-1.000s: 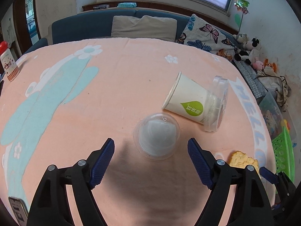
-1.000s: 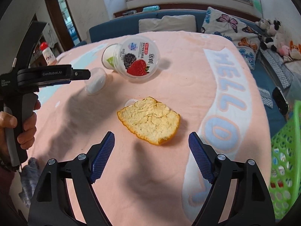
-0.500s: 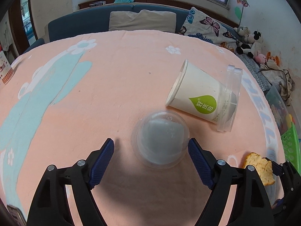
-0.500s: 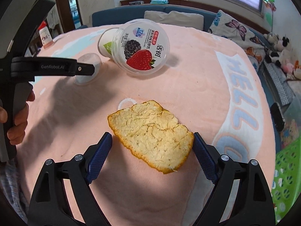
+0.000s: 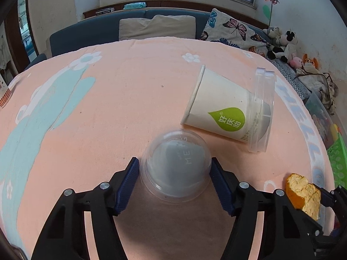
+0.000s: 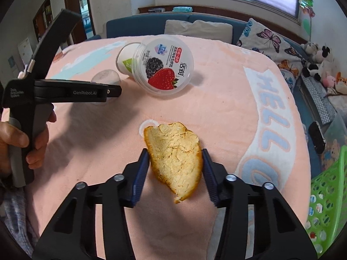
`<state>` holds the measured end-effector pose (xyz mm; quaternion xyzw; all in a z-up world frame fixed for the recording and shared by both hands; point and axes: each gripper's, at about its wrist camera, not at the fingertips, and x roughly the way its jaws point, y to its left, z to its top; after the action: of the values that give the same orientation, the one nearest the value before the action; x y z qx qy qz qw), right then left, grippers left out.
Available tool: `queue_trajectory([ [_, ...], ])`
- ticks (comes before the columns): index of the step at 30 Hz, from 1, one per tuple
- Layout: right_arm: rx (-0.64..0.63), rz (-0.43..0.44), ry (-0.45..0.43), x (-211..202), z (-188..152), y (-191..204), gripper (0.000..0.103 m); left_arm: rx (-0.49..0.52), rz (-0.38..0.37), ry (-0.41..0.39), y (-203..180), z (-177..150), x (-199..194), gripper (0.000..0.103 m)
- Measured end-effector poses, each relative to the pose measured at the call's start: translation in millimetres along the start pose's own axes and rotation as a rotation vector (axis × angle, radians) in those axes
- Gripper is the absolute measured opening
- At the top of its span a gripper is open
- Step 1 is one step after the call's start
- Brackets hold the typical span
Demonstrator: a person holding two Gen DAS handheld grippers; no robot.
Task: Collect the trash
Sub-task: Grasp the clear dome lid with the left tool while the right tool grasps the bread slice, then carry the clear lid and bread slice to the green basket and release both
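A small clear plastic cup (image 5: 175, 165) stands upside down on the pink blanket, and my left gripper (image 5: 174, 173) is shut on its sides. The cup also shows in the right wrist view (image 6: 105, 77) behind the left gripper's finger (image 6: 86, 91). My right gripper (image 6: 175, 164) is shut on a piece of orange peel (image 6: 175, 158), pith side up; the peel also shows in the left wrist view (image 5: 303, 195). A white paper cup (image 5: 219, 112) lies on its side, its base inside a clear yogurt tub (image 5: 262, 112) with a berry label (image 6: 162, 69).
A green mesh basket (image 6: 327, 197) stands off the blanket's right edge. A blue sofa (image 5: 91, 32) with cushions runs along the far side. Soft toys (image 5: 282, 41) sit at the far right. A black object (image 6: 316, 136) lies right of the blanket.
Both grippers moved forward and closed: the left onto the clear cup, the right onto the orange peel. Both were open a second ago.
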<state>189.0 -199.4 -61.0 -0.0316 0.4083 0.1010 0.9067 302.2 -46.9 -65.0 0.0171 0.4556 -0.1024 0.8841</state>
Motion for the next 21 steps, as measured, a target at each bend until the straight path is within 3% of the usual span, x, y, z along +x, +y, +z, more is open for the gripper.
queue_trajectory([
  [12,0.063,0.042,-0.031,-20,-8,-5,0.04,0.027,-0.039,-0.042,-8,-4,-29,0.063],
  [21,0.106,0.036,-0.112,-68,-18,-17,0.039,0.038,-0.093,-0.1,-23,-12,-75,0.063],
])
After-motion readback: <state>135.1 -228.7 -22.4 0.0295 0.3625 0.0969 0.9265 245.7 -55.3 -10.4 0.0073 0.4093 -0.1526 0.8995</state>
